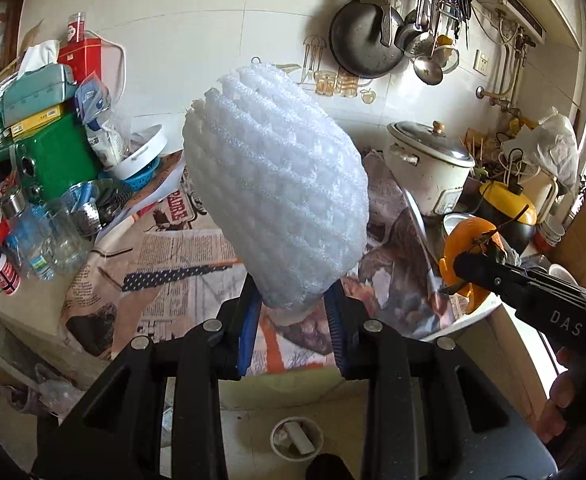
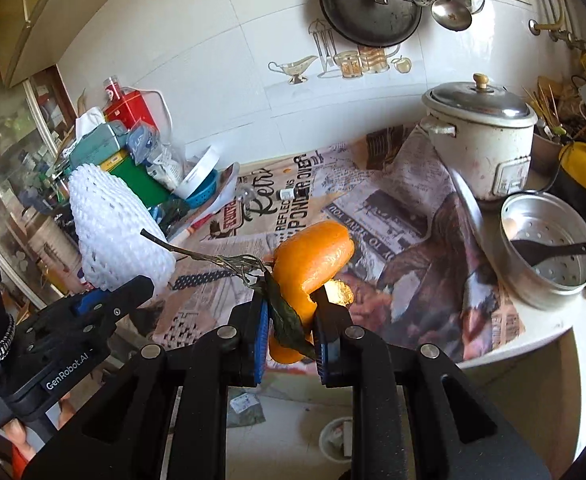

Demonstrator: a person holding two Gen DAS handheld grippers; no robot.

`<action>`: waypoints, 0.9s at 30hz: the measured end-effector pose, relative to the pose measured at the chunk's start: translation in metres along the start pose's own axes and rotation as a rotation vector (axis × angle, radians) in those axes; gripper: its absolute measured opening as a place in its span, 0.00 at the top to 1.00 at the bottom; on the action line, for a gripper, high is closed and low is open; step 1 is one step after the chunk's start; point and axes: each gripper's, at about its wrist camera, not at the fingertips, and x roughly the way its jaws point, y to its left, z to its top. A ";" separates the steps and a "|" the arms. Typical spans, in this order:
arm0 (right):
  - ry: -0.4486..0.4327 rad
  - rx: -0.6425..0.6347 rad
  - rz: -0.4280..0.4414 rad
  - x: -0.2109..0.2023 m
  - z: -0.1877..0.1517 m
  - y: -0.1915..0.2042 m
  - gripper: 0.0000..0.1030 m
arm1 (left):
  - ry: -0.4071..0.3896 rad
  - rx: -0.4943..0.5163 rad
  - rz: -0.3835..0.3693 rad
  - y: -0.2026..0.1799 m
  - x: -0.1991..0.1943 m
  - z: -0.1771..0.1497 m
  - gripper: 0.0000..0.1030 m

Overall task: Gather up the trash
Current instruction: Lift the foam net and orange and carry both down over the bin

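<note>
While your left gripper (image 1: 293,312) points down over the counter's edge, its jaws are pinched on the bottom end of a white foam net (image 1: 277,196), which stands up between the blue pads and blocks most of the middle of the left wrist view. Behind the net lies the newspaper (image 1: 181,256) covering the counter. To the left you have a crowd: a green box (image 1: 59,156), a tissue box (image 1: 37,92), a red tin (image 1: 83,56) and clear bottles (image 1: 41,240). To the right stands a white rice cooker (image 1: 429,168), with a dark pan (image 1: 363,40) and ladles (image 1: 427,64) hanging on the tiled wall above it. Your right gripper (image 1: 469,270) comes in from the right edge, with orange peel (image 1: 469,240) at its tip. Down on the floor, between the gripper's arms, sits a small bin (image 1: 297,438).

From the right wrist view, your right gripper (image 2: 291,328) is closed tight on the peel (image 2: 313,256), a curl of orange with a leaf (image 2: 289,320) and a thin twig (image 2: 197,256) that stretches left, towards the net (image 2: 117,232). Your left gripper (image 2: 137,284) holds that net just to the left, near the peel but apart. Behind them the newspaper (image 2: 393,216) spreads across the counter. The rice cooker (image 2: 481,136) stands at the right, and a metal steamer basket (image 2: 549,248) with a black spoon (image 2: 549,252) sits near the counter's front edge. The bin (image 2: 335,438) shows low on the floor, partly hidden by the gripper.
</note>
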 end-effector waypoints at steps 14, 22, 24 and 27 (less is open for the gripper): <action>0.077 0.038 -0.039 -0.035 -0.077 0.045 0.83 | 0.148 -0.010 -0.031 0.024 -0.043 -0.083 0.70; 0.177 0.078 -0.049 0.000 -0.113 0.012 0.83 | 0.326 -0.038 -0.026 0.010 0.013 -0.139 0.70; 0.196 0.079 -0.050 0.009 -0.126 0.001 0.83 | 0.362 -0.044 -0.020 0.004 0.029 -0.153 0.70; 0.241 0.080 -0.047 0.024 -0.144 -0.019 0.83 | 0.413 -0.066 -0.016 -0.007 0.056 -0.179 0.70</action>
